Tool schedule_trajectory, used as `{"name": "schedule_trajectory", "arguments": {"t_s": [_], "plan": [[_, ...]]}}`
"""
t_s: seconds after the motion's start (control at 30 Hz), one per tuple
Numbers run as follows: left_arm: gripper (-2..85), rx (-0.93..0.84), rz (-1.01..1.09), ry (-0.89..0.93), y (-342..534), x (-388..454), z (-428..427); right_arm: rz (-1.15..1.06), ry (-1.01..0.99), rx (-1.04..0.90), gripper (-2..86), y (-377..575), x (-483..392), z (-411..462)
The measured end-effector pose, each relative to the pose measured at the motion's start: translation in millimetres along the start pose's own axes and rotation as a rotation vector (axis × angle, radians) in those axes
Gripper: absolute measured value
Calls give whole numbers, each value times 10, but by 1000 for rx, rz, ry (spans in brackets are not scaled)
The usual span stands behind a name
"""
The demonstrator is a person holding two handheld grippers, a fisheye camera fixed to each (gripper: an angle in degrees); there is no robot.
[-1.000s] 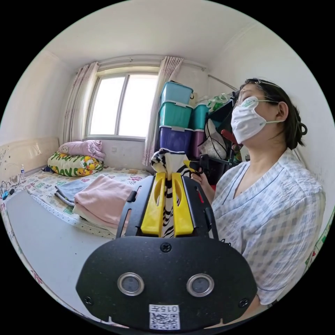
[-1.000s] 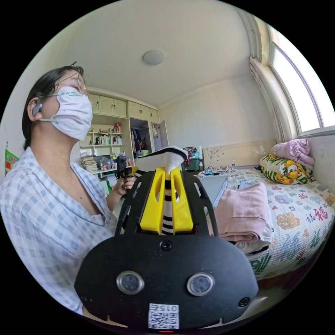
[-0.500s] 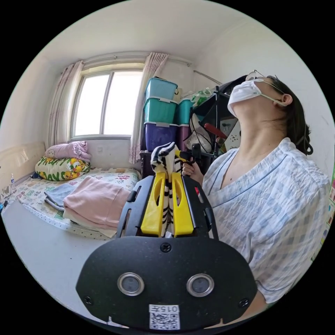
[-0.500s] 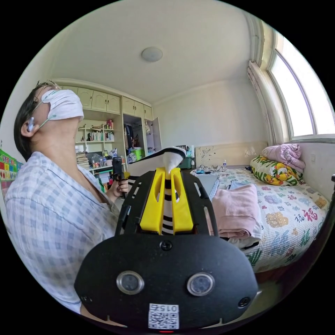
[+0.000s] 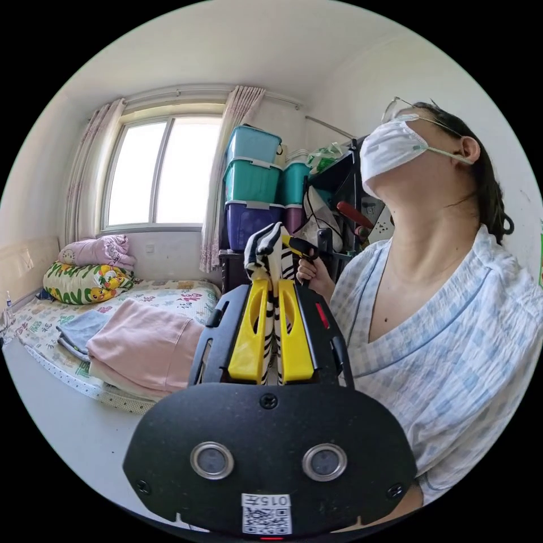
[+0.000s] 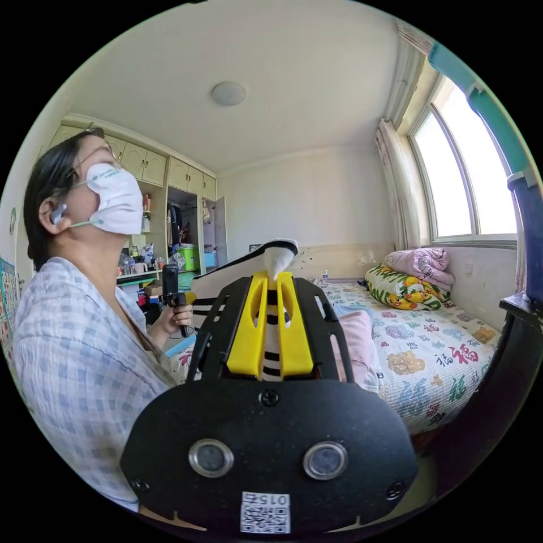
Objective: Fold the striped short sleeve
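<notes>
Both grippers raised in front of the person's chest (image 5: 447,350), well above the bed (image 6: 447,362), each pinching a part of the striped short sleeve.

Left gripper (image 5: 270,331): yellow jaws pressed together on a bunched fold of the striped short sleeve (image 5: 270,254), black-and-white cloth sprouting above the tips. Right gripper (image 6: 270,328): jaws likewise clamped on striped cloth (image 6: 271,339), a white edge with a dark band (image 6: 277,251) poking out over the tips and running off toward the other hand (image 6: 172,319).

Held high and apart most likely to let the garment hang free and straighten under its own weight before being laid down; hem and hanging body hidden behind the gripper housings, so the spread of the cloth impossible to judge. Folding itself seemingly not begun.

On the bed, beside the grippers: a folded pink pile (image 5: 141,348) with a blue-grey piece (image 5: 76,334) next to it, probably finished items set aside to keep a laying space. At the bed's far end, under the window (image 5: 155,172), a floral pillow and rolled pink quilt (image 5: 93,266). Beyond the bed's foot, stacked teal and purple storage bins (image 5: 251,189).

Writing: large red and coloured characters printed on the bedspread (image 6: 461,353); a code sticker on each gripper housing, not read off.
</notes>
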State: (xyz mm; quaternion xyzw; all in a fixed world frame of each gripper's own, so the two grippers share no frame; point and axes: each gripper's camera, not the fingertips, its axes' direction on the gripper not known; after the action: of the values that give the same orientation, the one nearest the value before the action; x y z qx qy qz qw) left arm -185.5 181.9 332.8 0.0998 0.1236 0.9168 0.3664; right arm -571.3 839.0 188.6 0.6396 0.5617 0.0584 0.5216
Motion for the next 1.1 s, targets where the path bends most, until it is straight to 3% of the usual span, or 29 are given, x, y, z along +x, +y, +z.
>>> {"name": "schedule_trajectory", "arguments": {"t_s": [0.2,0.37,0.57,0.63,0.7,0.73,0.8,0.9,0.97,1.1], "plan": [[10,-12,-25,-8,208,-650,172,-17,79,-15,8,465,121,337],[10,-9,-126,-39,277,-1703,347,-21,98,-94,11,616,671,1236],[7,55,-505,-287,969,-3916,546,159,127,-397,25,1255,2021,3771],[2,-77,-649,-570,1429,-4725,746,270,256,-644,35,1910,2508,4947],[1,-181,-770,-606,1775,-5188,853,329,426,-829,40,2386,2721,5514],[2,-185,-822,-541,1944,-5372,848,295,450,-854,42,2520,2702,5636],[5,-160,-784,-511,2019,-5474,738,207,474,-767,42,2555,2558,5565],[18,-170,-640,-658,1945,-5626,494,145,581,-502,11,2443,2324,5368],[38,-178,-587,-699,1893,-5850,405,118,532,-392,6,2385,2177,5483],[104,-201,-580,-709,1911,-6583,404,145,262,-326,15,2625,2001,6630]]}}
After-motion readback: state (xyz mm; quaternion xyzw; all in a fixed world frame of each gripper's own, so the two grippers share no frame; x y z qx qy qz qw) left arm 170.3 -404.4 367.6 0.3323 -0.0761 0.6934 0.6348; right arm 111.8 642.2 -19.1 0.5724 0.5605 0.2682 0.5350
